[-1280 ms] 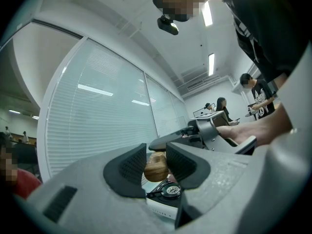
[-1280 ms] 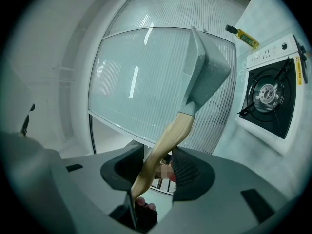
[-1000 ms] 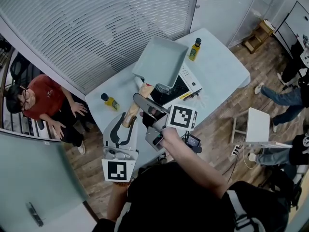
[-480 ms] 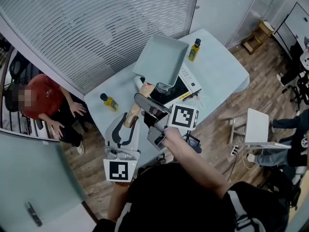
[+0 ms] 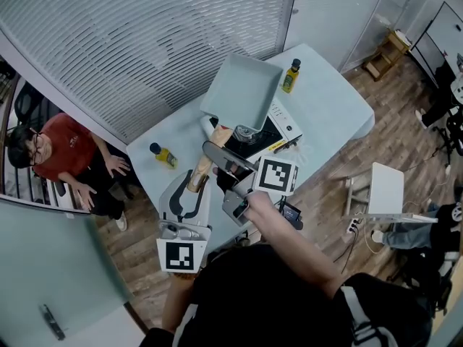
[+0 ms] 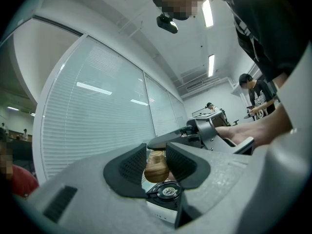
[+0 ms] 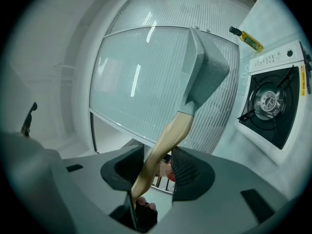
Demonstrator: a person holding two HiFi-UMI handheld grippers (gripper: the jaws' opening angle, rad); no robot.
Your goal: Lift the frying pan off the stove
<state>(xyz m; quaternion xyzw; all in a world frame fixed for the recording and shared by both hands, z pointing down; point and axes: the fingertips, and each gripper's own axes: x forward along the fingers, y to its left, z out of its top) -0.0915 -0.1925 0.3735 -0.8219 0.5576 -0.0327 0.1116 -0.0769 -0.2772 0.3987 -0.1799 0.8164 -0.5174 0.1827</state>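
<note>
Frying pan [image 5: 242,89]: square and shallow, matte pale grey-green with low upright walls. It hangs in the air beyond both sets of fingertips, clear of the stove [image 5: 281,123].
Handle [image 5: 206,163]: smooth light wood, rounded and swelling toward its butt. It runs from the pan's edge back through both grippers.
Left gripper [image 6: 155,164]: its 2 dark ribbed pads are clamped on the rounded butt of the handle.
Right gripper [image 7: 158,167]: closed on the handle nearer the pan, with the wood crossing slantwise between its dark pads.
Stove: white casing and a black top, with 1 round metal burner under black prongs. It sits just below and past the left fingertips, and off to the side of the right ones.
Left gripper view only: the grain on the handle's butt — and the burner right under the fingertips.
Right gripper view only: the pan's side profile, tapering into the handle, with open space between it and the stove.
Head view only: 2 yellow oil bottles with dark caps on the pale blue table [image 5: 329,118]. 1 bottle [image 5: 164,152] is near the left fingers, and the other bottle [image 5: 291,74] is past the pan.
</note>
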